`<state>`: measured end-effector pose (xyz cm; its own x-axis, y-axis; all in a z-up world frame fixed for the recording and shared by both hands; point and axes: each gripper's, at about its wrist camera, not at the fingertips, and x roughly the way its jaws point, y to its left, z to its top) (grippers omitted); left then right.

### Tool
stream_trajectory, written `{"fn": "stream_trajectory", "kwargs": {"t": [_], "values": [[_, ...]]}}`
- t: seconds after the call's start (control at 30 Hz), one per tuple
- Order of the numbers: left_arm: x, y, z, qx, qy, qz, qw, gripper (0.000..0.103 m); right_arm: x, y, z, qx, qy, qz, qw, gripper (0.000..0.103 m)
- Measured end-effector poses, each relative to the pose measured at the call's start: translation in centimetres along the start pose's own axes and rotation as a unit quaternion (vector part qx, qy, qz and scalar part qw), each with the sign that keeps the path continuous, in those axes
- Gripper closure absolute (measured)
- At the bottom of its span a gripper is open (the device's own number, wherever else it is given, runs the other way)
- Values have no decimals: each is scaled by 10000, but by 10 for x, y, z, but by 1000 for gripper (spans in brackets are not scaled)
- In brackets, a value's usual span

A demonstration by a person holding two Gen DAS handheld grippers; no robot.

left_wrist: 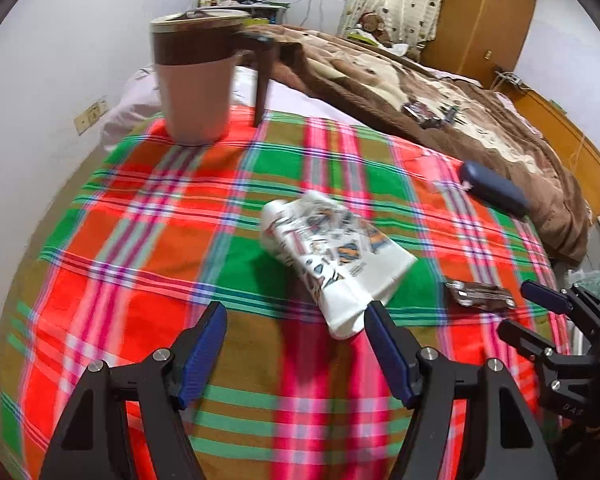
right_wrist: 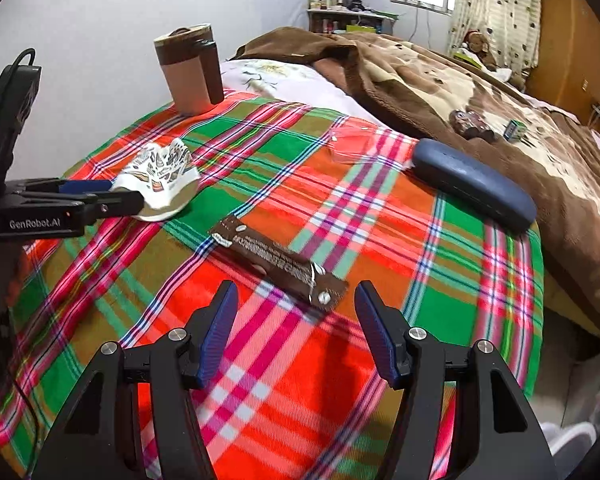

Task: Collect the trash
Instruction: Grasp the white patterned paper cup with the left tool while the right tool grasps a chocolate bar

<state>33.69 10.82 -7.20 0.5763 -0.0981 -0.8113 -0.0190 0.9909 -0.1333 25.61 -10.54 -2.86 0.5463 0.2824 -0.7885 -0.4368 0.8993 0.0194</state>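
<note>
A crumpled white printed wrapper (left_wrist: 332, 256) lies on the plaid cloth (left_wrist: 140, 240), just ahead of my open left gripper (left_wrist: 296, 312); its near end is beside the right fingertip. It also shows in the right wrist view (right_wrist: 162, 180), with the left gripper (right_wrist: 100, 196) right next to it. A flat brown wrapper (right_wrist: 280, 264) lies just ahead of my open, empty right gripper (right_wrist: 296, 292). The brown wrapper (left_wrist: 480, 294) and the right gripper (left_wrist: 540, 308) also show at the right of the left wrist view.
A pink and brown mug with lid (left_wrist: 198, 76) stands at the cloth's far left. A blue glasses case (right_wrist: 474, 184) lies at the right, by a brown blanket (right_wrist: 460, 92) on the bed. A clear plastic piece (right_wrist: 350, 142) lies mid-cloth. Small packets (right_wrist: 472, 122) sit on the blanket.
</note>
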Motion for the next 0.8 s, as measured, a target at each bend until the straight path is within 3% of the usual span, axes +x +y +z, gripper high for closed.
{"fn": "stream_trajectory", "kwargs": {"t": [0.17,0.33,0.37,0.43,0.53,0.63,0.8], "values": [[-5,23,3,-140,-62,215,9997,32,8,4,5,-98,99,101,9999,41],[-21,25,8,-241,-327,-32,9992,32,11,16,13,-494,20,-16,9988,41],[-23,22,10,-222,-371,-128,9990,31,13,18,14,-584,8,-65,9983,41],[-24,13,14,-137,-411,-292,9986,18,14,18,16,-681,-19,-120,9976,41],[-18,0,20,27,-348,-352,9988,17,19,15,18,-722,-26,-236,9971,41],[-3,-8,25,53,-159,-314,9994,17,27,13,16,-664,280,237,9971,41],[12,-17,27,64,-34,-290,9996,17,27,8,15,-494,177,243,9983,41]]}}
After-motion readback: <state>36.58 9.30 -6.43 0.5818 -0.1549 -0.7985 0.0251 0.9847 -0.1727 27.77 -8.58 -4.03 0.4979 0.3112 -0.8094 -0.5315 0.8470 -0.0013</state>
